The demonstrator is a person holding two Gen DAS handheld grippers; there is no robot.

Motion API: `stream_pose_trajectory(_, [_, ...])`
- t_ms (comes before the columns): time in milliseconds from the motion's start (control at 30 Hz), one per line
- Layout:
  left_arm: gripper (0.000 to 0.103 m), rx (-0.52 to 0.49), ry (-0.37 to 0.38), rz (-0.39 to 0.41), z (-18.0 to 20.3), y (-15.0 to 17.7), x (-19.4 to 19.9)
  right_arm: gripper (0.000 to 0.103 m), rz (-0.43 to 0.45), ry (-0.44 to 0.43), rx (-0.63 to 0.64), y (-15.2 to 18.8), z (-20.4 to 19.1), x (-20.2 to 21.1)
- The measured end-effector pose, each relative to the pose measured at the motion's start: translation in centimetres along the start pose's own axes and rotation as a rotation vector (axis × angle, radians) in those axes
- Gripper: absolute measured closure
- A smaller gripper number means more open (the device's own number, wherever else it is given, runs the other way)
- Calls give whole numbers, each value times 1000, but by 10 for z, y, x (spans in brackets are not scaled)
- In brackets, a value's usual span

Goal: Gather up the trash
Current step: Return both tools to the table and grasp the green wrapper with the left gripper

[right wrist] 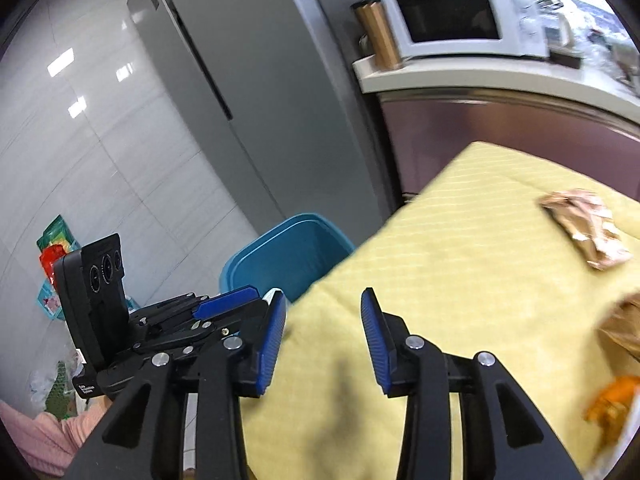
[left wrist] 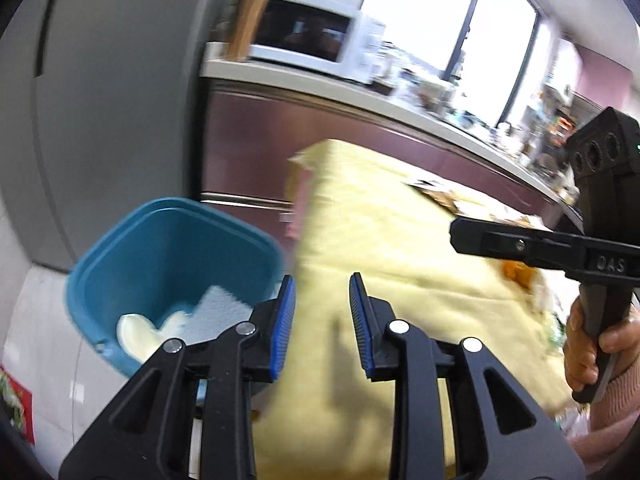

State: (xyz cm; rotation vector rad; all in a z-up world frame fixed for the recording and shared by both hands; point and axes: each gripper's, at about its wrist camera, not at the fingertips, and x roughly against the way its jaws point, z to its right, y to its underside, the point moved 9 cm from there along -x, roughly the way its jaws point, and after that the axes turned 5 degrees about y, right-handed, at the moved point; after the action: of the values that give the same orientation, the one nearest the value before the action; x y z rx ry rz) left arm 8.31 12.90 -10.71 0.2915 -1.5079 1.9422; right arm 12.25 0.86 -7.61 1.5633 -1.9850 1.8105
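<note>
A blue bin stands on the floor beside the table's left edge, with white paper and a pale cup-like piece inside. My left gripper is open and empty, over the yellow tablecloth just right of the bin. My right gripper is open and empty too, above the cloth near that same edge, with the bin ahead on its left. A crumpled brown wrapper lies on the cloth at the right; more brown and orange trash shows blurred at the right edge.
A grey fridge stands behind the bin. A counter with a white microwave and clutter runs behind the table. Coloured packets lie on the floor by the tiled wall. A hand in a pink sleeve holds the right gripper.
</note>
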Motion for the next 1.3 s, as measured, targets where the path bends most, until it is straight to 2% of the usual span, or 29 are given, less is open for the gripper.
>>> stream_pose_trajectory(67, [75, -28, 39, -8, 21, 3, -4, 65, 24, 21, -25, 4, 14, 18])
stream_pose_trajectory(167, [75, -75, 137, -38, 63, 11, -12, 65, 66, 68, -78, 10, 43, 46])
stream_pose_trajectory(367, [73, -179, 302, -110, 144, 34, -31, 65, 151, 208, -195, 29, 108, 109])
stream_pose_trajectory(533, [68, -260, 447, -170, 210, 53, -41, 65, 186, 285, -272, 49, 146, 138])
stream_pose_trajectory(633, [63, -307, 497, -202, 236, 65, -46, 65, 197, 313, -302, 61, 164, 153])
stream_pose_trajectory(867, [61, -360, 536, -294, 273, 89, -75, 65, 203, 327, -349, 80, 185, 164])
stream_pose_trajectory(1000, [63, -342, 536, -337, 275, 96, -87, 57, 191, 331, -359, 87, 191, 160])
stream_pose_trajectory(1100, [73, -332, 540, -362, 278, 103, -94, 57, 171, 327, -357, 94, 190, 156])
stream_pose_trajectory(1200, [89, -321, 541, -374, 279, 105, -96, 57, 153, 318, -351, 98, 187, 148])
stream_pose_trajectory(1300, [94, -311, 537, -370, 276, 104, -97, 57, 146, 311, -349, 99, 185, 143])
